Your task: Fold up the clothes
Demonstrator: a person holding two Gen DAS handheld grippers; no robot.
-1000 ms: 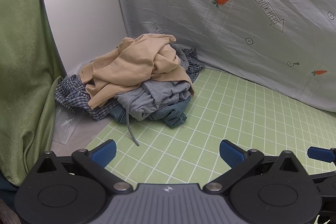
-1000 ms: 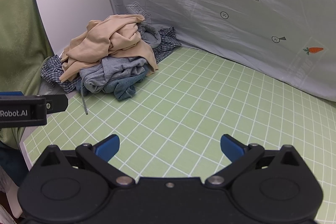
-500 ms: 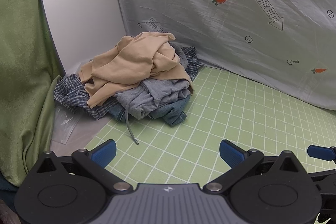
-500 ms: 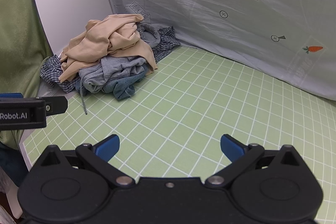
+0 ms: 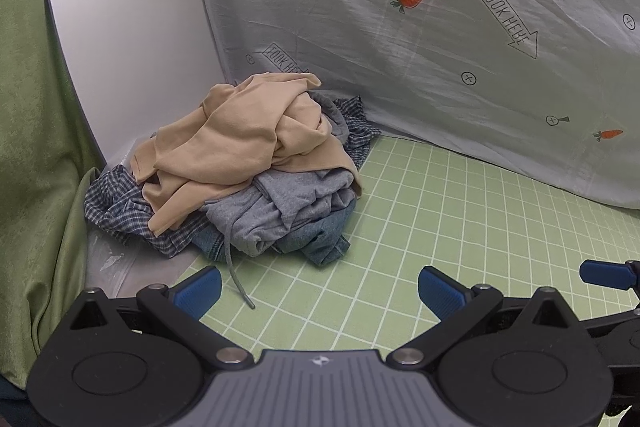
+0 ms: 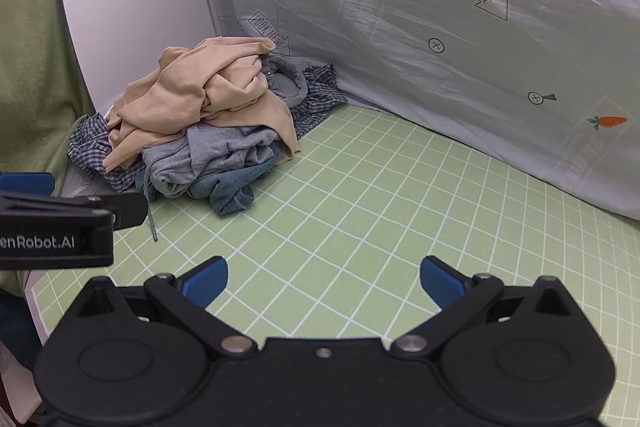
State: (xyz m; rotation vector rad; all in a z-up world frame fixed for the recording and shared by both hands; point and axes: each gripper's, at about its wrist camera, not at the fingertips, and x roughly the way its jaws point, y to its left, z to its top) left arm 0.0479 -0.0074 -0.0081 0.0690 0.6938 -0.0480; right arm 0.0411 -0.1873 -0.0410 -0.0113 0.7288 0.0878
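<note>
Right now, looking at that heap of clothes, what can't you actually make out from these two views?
- How many garments: the beige top drapes over the pile in both views.
- Plaid shirt: mostly buried; its shape is unreadable.
- Denim piece: only a crumpled bottom edge shows.
- Grey hoodie: its drawstring is partly hidden by the left claw in the right view.
- Right claw in the left view: cut off by the edge.

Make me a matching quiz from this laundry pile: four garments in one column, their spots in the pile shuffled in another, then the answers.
Garments:
1. tan knit top
2. grey hooded sweatshirt
3. blue denim piece
4. blue checked shirt

Places:
A. spread along the pile's left and back edges
B. top of the pile
C. bottom front, on the green grid mat
D. middle layer, drawstring trailing onto the mat

Pairs: 1-B, 2-D, 3-C, 4-A
</note>
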